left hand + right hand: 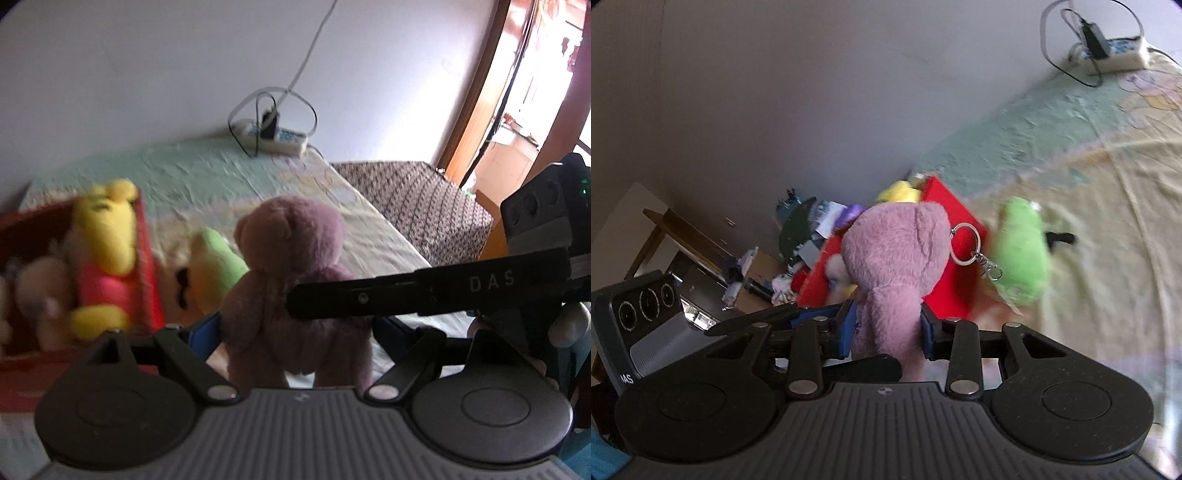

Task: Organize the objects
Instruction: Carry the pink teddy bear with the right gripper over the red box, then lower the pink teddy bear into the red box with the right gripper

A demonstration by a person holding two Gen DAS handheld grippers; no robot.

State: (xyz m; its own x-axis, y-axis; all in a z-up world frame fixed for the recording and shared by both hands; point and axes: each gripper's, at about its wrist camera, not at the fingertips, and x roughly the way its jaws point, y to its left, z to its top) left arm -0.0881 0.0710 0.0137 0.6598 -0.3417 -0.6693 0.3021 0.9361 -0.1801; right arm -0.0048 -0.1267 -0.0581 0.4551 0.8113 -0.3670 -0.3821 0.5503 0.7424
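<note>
A pink plush bear (291,284) is held above the bed between both grippers. My left gripper (295,332) is shut on the bear's lower body, its blue pads pressing either side. My right gripper (888,328) is shut on the same bear (897,258); one right finger (369,299) crosses in front of the bear in the left wrist view. The bear carries a metal keyring (966,240). A red box (146,258) on the left holds a yellow bear plush (107,251) and other soft toys. A green plush (218,266) lies on the bed beside the box.
The bed (258,177) has a pale patterned sheet. A white power strip with cables (275,134) lies at the far edge by the wall. A patterned brown cover (413,199) lies to the right. A cluttered desk (738,266) stands beyond the box.
</note>
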